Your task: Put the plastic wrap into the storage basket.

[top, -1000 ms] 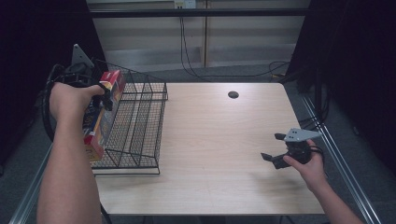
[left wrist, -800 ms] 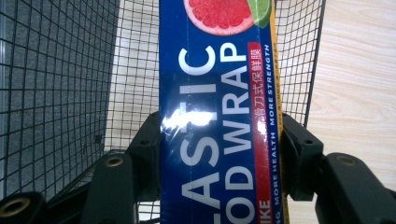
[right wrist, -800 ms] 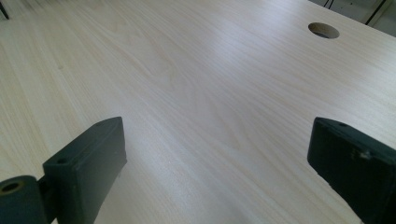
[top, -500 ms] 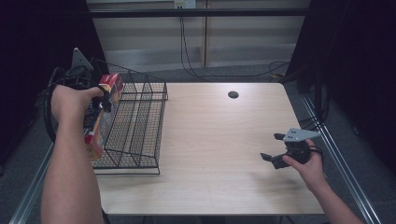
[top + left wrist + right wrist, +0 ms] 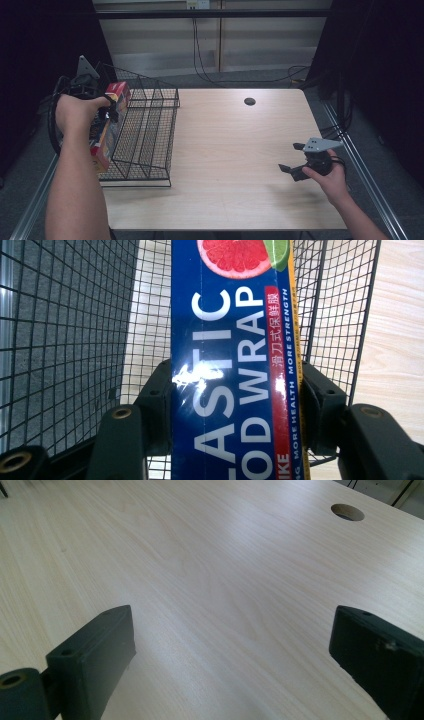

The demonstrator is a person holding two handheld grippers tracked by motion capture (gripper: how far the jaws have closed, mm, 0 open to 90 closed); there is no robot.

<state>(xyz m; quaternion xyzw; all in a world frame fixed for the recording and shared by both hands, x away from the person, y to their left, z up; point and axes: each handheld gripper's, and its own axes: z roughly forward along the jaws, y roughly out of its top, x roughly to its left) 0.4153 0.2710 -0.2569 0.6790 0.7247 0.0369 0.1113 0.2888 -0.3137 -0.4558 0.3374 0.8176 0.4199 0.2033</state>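
we've got a long blue plastic wrap box (image 5: 232, 365), white lettering, red stripe, grapefruit pic up top | left tool (image 5: 232, 405) clamped on its sides, holding it over the wire basket (image 5: 150, 135) at the counter's (image 5: 235, 165) left edge | right tool (image 5: 295, 159) spread wide, nothing in it, low over the counter

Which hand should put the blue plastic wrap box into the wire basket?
Left. The left gripper is already shut on the blue plastic wrap box, right at the black wire basket. The right gripper sits open and empty across the table.
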